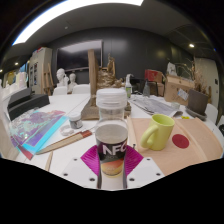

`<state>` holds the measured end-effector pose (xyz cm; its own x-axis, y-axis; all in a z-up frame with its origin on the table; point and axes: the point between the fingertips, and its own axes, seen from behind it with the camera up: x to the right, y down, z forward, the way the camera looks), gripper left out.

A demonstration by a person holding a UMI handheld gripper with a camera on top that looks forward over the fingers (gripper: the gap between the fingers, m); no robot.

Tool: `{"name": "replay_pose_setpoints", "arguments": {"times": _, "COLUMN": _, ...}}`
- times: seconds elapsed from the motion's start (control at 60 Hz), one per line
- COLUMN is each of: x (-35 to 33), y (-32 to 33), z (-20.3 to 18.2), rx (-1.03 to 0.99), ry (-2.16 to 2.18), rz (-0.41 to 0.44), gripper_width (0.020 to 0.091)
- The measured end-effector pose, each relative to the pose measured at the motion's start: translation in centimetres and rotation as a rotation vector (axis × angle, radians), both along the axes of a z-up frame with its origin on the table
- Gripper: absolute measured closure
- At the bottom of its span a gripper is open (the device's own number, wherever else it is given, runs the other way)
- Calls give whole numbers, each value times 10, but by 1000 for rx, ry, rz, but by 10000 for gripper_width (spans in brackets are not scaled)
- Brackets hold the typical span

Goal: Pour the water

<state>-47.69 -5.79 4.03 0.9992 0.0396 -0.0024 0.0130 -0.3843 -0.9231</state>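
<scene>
Two pink-padded fingers of your gripper (113, 163) press on either side of a clear plastic cup printed with red letters (112, 146), so the tongs are clamped on it. The cup is a smooth, tapering cylinder with amber liquid low inside. Just beyond it stands a clear ribbed plastic jar with a white screw lid (111, 104). Ahead and to the right sits a glossy yellow-green ceramic mug (158, 131), its handle turned toward the tongs, with a flat dark red disc (181, 141) beyond it. Left of the fingers lies an iridescent foil packet (38, 127). The smooth white table (150, 160) shows bare room on the right. Shelves and clutter fill the dim room behind.
</scene>
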Motion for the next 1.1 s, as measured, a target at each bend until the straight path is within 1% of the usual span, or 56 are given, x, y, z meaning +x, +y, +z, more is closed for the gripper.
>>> {"name": "replay_pose_setpoints", "arguments": {"times": 0.05, "x": -2, "y": 0, "z": 0, "rx": 0, "ry": -15, "rz": 13, "gripper_width": 844}}
{"name": "replay_pose_setpoints", "arguments": {"times": 0.133, "x": -6, "y": 1, "z": 0, "rx": -13, "ry": -27, "rz": 30, "gripper_width": 845}}
{"name": "replay_pose_setpoints", "arguments": {"times": 0.217, "x": -6, "y": 3, "z": 9, "rx": -11, "ry": -14, "rz": 26, "gripper_width": 845}}
{"name": "replay_pose_setpoints", "arguments": {"times": 0.283, "x": -11, "y": 9, "z": 27, "rx": 8, "ry": 39, "rz": 30, "gripper_width": 844}}
{"name": "replay_pose_setpoints", "arguments": {"times": 0.4, "x": -18, "y": 29, "z": 73, "rx": 59, "ry": 248, "rz": 23, "gripper_width": 845}}
{"name": "replay_pose_setpoints", "arguments": {"times": 0.55, "x": -19, "y": 57, "z": 129, "rx": 85, "ry": 706, "rz": -36, "gripper_width": 847}}
{"name": "replay_pose_setpoints", "arguments": {"times": 0.617, "x": -11, "y": 72, "z": 141, "rx": 78, "ry": 924, "rz": -66, "gripper_width": 848}}
{"name": "replay_pose_setpoints", "arguments": {"times": 0.85, "x": 13, "y": 96, "z": 148, "rx": -10, "ry": 1640, "rz": -183, "gripper_width": 849}}
{"name": "replay_pose_setpoints", "arguments": {"times": 1.0, "x": 13, "y": 103, "z": 138, "rx": -64, "ry": 1880, "rz": -219, "gripper_width": 846}}
{"name": "replay_pose_setpoints", "arguments": {"times": 1.1, "x": 16, "y": 103, "z": 133, "rx": -85, "ry": 1958, "rz": -241, "gripper_width": 846}}
